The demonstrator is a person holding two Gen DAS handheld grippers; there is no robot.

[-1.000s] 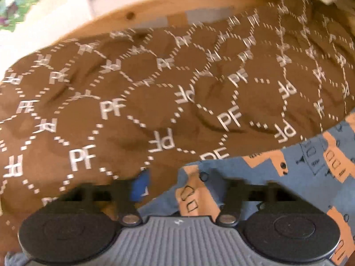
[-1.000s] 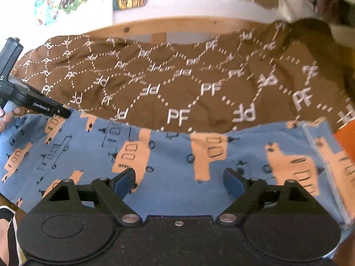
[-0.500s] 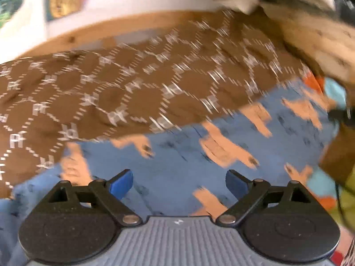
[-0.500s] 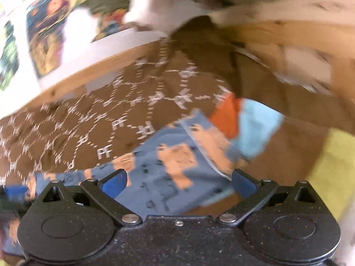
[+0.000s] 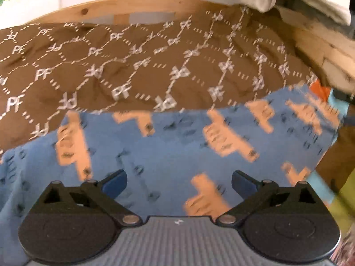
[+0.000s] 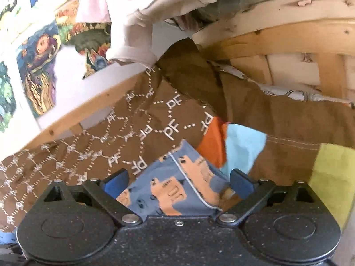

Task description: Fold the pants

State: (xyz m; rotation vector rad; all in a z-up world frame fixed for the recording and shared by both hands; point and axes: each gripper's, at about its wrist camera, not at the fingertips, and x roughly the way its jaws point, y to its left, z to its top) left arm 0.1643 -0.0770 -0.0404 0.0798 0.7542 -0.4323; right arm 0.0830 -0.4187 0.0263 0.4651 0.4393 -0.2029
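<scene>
The blue pants (image 5: 168, 146) with orange shapes lie spread on a brown "PF" patterned bedcover (image 5: 137, 66). My left gripper (image 5: 178, 182) is open and empty, hovering over the middle of the pants. In the right wrist view one end of the pants (image 6: 177, 181) lies bunched between the wide-open fingers of my right gripper (image 6: 177, 182), next to an orange and light blue cloth (image 6: 233, 146). I cannot tell whether the right fingers touch the pants.
A wooden bed frame (image 5: 137, 11) runs along the far edge. Pale folded cloth (image 6: 155, 17) hangs over the frame corner. A yellow-green cloth (image 6: 332, 177) lies at the right. Pictures hang on the white wall (image 6: 40, 71).
My left gripper opened, let go of the pants' corner and moved right over the pants. My right gripper swung right to the pants' end near the orange and light blue cloth.
</scene>
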